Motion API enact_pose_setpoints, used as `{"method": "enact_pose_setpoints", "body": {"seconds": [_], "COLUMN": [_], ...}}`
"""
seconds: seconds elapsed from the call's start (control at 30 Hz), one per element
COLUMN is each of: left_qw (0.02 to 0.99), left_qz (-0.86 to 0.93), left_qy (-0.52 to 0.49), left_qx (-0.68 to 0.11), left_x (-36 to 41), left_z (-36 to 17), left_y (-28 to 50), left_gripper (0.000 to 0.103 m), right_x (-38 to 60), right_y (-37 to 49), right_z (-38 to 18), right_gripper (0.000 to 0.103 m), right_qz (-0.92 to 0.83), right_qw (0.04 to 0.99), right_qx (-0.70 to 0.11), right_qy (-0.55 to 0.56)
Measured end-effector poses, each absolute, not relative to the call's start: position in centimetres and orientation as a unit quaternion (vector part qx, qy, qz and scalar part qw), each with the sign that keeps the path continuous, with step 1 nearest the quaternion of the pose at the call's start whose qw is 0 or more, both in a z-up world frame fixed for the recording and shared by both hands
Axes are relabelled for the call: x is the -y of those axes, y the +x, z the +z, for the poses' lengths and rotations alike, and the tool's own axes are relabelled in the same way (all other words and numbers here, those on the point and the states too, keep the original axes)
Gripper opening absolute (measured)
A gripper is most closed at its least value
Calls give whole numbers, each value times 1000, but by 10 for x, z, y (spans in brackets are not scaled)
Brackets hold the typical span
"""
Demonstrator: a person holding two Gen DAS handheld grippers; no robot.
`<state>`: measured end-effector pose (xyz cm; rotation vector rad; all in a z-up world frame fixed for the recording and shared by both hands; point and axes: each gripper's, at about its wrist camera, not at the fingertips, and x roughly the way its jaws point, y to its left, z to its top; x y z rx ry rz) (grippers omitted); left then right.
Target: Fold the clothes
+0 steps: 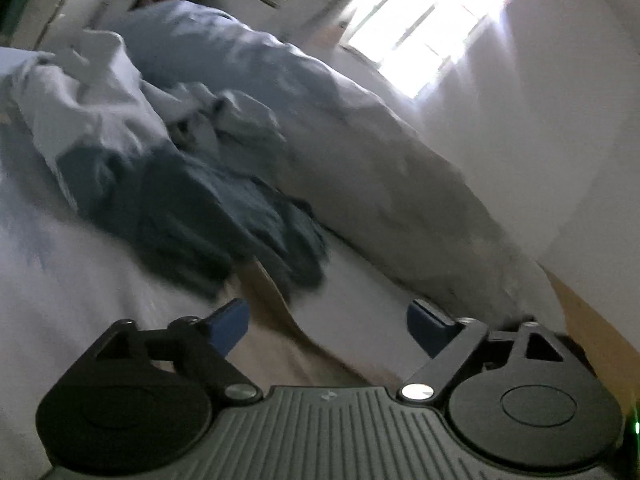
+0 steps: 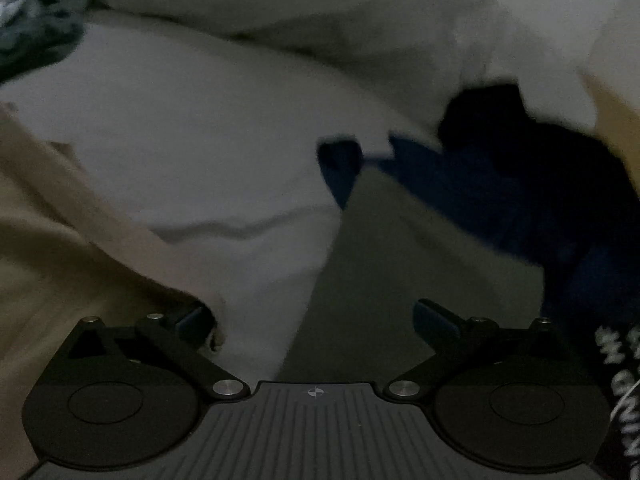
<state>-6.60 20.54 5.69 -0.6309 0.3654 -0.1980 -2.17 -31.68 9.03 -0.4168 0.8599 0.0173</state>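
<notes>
Tan garment [image 1: 276, 344] lying flat on bed [image 1: 80, 280] | blue clothes [image 1: 192, 216] heaped beyond | both hand-held grippers, left [image 1: 328, 320] and right [image 2: 316, 324], gaping empty

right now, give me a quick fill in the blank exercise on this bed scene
1. The left gripper has its jaws ____.
2. The pile of clothes lies on a ____.
3. Daylight comes in through a ____ on the far wall.
4. The tan garment lies on the white ____.

Missing words: open; bed; window; sheet
</notes>
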Motion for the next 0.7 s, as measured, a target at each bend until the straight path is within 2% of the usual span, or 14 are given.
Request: {"method": "enact_pose_setpoints", "body": {"seconds": [0.1,0.13,0.17,0.2,0.23,0.3,0.33,0.37,0.43,0.53,0.63,0.7], "left_qw": [927,927,928,927,926,924,924,924,925,927,928,930], "left_qz": [-105,-112,-121,-128,-132,-140,-141,-143,-146,-142,-138,-138], "left_qy": [-315,-307,-298,-292,-294,-295,-293,-291,-287,-278,-269,-260], "left_qx": [-175,-181,-190,-197,-198,-199,-200,-201,-202,-209,-217,-221], "left_x": [-187,-182,-178,-175,-174,-176,-174,-173,-172,-170,-168,-166], "left_z": [38,31,26,21,19,15,15,15,14,12,10,10], "left_y": [-89,-91,-90,-88,-85,-77,-76,-75,-70,-65,-62,-62], "left_gripper": [102,102,101,101,101,101,101,101,101,101,101,101], "right_x": [288,279,274,273,275,286,293,305,326,324,286,247], "right_y": [-47,-53,-52,-51,-43,-19,-6,7,29,34,18,4], "right_z": [102,103,101,100,98,95,94,92,89,86,87,87], "right_gripper": [98,91,64,42,30,30,37,60,85,83,73,55], "right_qz": [9,6,1,-4,-19,-55,-69,-89,-125,-173,-83,-7], "right_qw": [895,893,888,886,882,879,879,877,868,869,887,895], "right_qx": [-364,-351,-351,-352,-363,-388,-399,-425,-465,-442,-419,-392], "right_qy": [-259,-281,-297,-303,-300,-272,-251,-206,-124,-142,-175,-214]}}
